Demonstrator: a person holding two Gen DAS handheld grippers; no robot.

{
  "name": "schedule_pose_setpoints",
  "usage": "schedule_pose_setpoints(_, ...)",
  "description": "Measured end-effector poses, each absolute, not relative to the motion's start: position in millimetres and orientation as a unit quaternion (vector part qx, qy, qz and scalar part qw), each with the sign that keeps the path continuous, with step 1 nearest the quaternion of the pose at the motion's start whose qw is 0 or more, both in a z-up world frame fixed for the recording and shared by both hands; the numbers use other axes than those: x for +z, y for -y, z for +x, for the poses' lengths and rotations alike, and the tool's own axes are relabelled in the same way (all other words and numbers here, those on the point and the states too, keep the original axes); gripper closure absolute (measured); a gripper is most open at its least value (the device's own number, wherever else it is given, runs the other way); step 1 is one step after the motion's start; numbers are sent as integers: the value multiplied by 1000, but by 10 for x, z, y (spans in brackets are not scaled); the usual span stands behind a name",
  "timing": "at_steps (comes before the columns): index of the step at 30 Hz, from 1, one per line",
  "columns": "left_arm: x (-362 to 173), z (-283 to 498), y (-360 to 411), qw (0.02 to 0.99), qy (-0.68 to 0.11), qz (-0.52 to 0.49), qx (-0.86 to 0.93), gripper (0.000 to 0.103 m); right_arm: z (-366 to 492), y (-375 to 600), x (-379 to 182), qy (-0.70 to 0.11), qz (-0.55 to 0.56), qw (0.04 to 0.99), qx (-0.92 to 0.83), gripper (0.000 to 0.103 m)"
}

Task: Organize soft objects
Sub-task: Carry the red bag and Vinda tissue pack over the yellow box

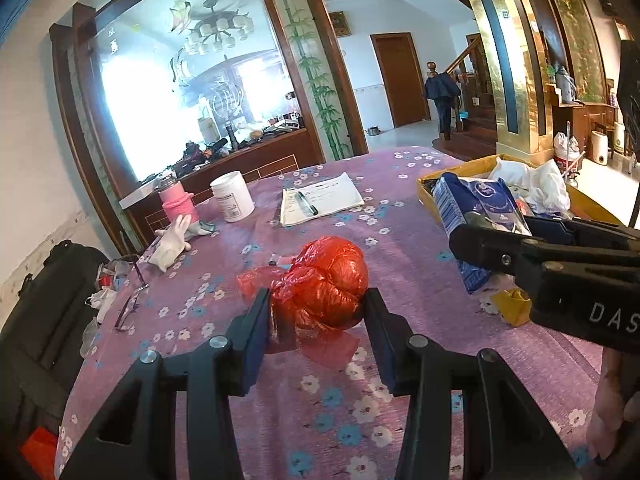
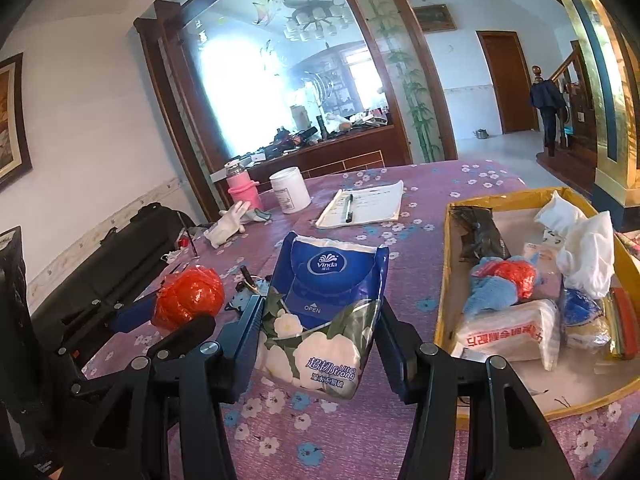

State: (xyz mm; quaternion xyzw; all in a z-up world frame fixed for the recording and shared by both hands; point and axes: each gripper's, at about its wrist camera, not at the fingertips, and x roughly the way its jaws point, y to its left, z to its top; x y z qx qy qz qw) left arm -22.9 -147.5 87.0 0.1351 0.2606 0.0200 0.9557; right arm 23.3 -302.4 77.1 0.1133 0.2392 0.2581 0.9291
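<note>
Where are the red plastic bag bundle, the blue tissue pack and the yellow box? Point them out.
red plastic bag bundle (image 1: 324, 280), left wrist view, crumpled middle.
blue tissue pack (image 2: 320, 312), right wrist view, printed front.
yellow box (image 2: 442, 280), right wrist view, left wall.

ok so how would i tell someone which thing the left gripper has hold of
On the purple flowered tablecloth, look left of the yellow cardboard box. The left gripper pinches a crumpled red plastic bag bunched into a shiny ball. Beside it, the right gripper holds a blue tissue pack.
</note>
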Motion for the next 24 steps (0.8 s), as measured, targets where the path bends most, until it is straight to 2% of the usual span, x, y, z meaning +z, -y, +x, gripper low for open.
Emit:
schedule_pose_setpoints(17, 920, 36, 1937, 953, -264, 145, -25, 59, 329, 3397, 817, -240, 115, 942, 207, 46)
schedule_pose_setpoints(24, 949, 591, 2585, 925, -329, 90, -165, 59, 671, 4203, 940, -247, 116, 959, 75, 46)
